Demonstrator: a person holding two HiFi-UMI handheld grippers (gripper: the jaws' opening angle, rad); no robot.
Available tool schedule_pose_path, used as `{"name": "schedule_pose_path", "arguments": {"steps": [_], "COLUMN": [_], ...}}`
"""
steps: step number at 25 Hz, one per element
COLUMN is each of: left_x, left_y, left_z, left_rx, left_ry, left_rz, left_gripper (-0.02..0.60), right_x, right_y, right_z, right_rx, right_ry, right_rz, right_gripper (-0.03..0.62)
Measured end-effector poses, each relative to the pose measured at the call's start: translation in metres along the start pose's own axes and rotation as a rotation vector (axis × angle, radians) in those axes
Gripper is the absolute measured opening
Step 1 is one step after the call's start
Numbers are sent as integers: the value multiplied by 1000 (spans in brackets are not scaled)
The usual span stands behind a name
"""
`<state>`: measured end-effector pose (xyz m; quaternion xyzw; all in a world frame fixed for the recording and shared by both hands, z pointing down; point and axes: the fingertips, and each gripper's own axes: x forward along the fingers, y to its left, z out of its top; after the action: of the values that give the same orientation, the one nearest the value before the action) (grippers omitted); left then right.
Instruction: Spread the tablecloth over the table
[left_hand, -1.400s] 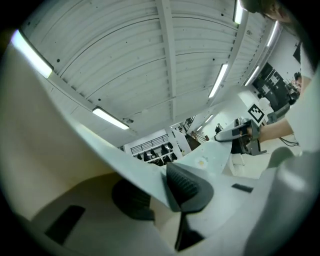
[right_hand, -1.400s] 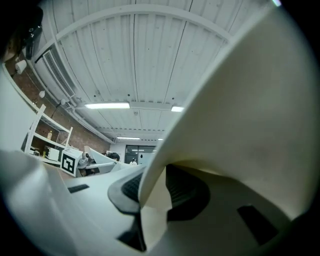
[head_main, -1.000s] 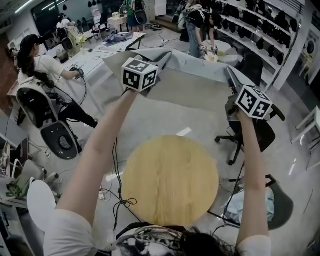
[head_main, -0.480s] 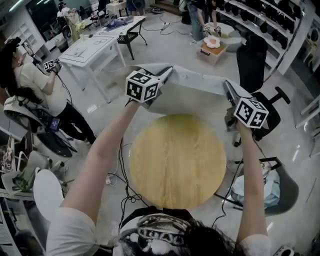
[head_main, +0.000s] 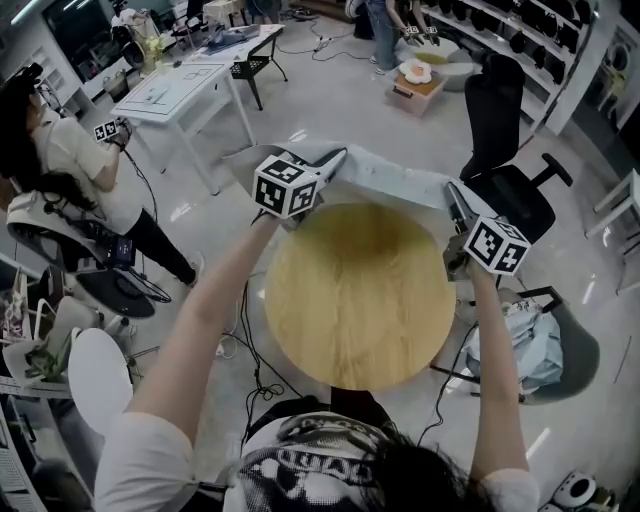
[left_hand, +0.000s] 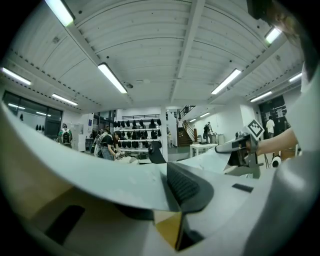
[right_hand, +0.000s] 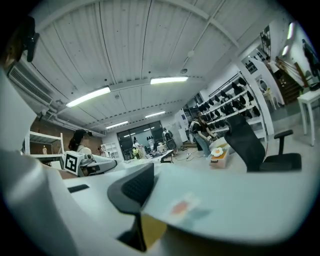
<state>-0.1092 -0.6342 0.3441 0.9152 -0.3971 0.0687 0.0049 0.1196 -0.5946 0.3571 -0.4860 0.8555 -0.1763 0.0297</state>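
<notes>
Pale grey tablecloth (head_main: 395, 178) stretched along round wooden table (head_main: 350, 300) far edge, corners clamped in left gripper (head_main: 335, 160) and right gripper (head_main: 452, 195) jaws

A white table (head_main: 190, 85) and black office chair (head_main: 497, 115) stand on glossy floor (head_main: 340, 110).

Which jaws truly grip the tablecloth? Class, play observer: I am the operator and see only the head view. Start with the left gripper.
Observer: In the left gripper view, the left gripper is shut on the tablecloth; its ribbed black pad presses on the cloth's edge.
Operator: And the right?
Observer: In the right gripper view, the right gripper is likewise shut on the cloth, beside a small pinkish mark on the fabric.
</notes>
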Motion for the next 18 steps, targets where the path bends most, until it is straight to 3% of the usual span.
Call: {"name": "schedule_pose_path", "arguments": {"steps": [10, 18], "left_x": [-70, -139], "left_y": [-41, -81], "left_z": [-49, -98], "left_rx": [-82, -204], "left_ry": [30, 40], "left_rz": [-41, -54], "left_gripper": [80, 80], "right_x": [-61, -118], "right_y": [46, 88], "right_z": [-73, -134], "right_rx": [124, 249], "right_ry": [14, 11], "right_rz": [-26, -53], "right_gripper": [75, 72]}}
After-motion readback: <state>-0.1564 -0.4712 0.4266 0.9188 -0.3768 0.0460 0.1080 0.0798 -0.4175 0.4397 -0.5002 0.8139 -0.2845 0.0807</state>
